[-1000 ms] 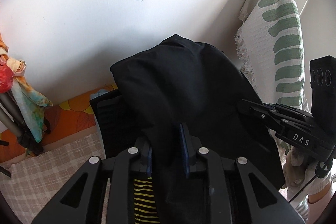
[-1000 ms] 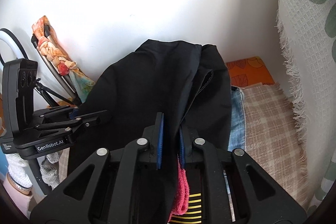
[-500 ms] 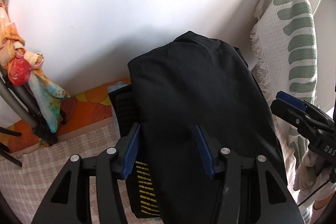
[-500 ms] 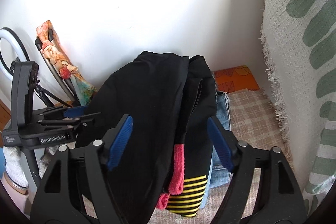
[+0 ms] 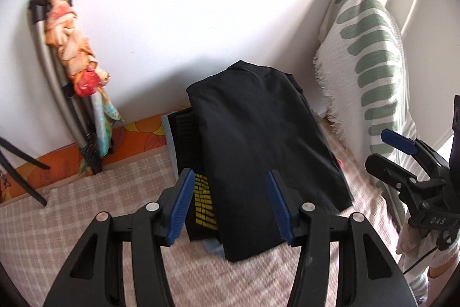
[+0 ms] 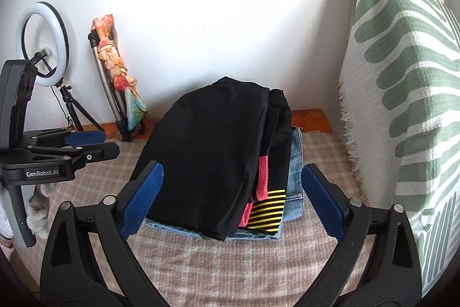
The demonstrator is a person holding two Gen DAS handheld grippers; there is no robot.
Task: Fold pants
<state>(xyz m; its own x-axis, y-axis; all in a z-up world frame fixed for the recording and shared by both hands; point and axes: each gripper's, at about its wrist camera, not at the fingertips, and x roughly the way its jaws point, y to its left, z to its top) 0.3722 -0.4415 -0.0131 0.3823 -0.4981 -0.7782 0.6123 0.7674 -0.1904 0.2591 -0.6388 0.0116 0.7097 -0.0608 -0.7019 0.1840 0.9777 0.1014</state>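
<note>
The folded black pants (image 5: 258,146) lie on top of a stack of folded clothes (image 6: 276,197) on the checked blanket; they also show in the right wrist view (image 6: 207,151). Under them are a black garment with yellow stripes (image 5: 204,200), a pink piece (image 6: 262,177) and blue jeans (image 6: 296,163). My left gripper (image 5: 228,206) is open and empty, just in front of the stack. My right gripper (image 6: 233,200) is open and empty, its blue pads either side of the stack's near end. Each gripper shows in the other's view, the right (image 5: 408,160) and the left (image 6: 72,146).
A checked blanket (image 6: 218,263) covers the surface. A white and green patterned throw (image 6: 402,94) hangs at the right. A folded stand wrapped in colourful cloth (image 5: 77,71) leans on the white wall. A ring light on a tripod (image 6: 43,42) stands at the left.
Both grippers let go of the black pants, opened wide and drew back. The pants now rest flat on the stack.
</note>
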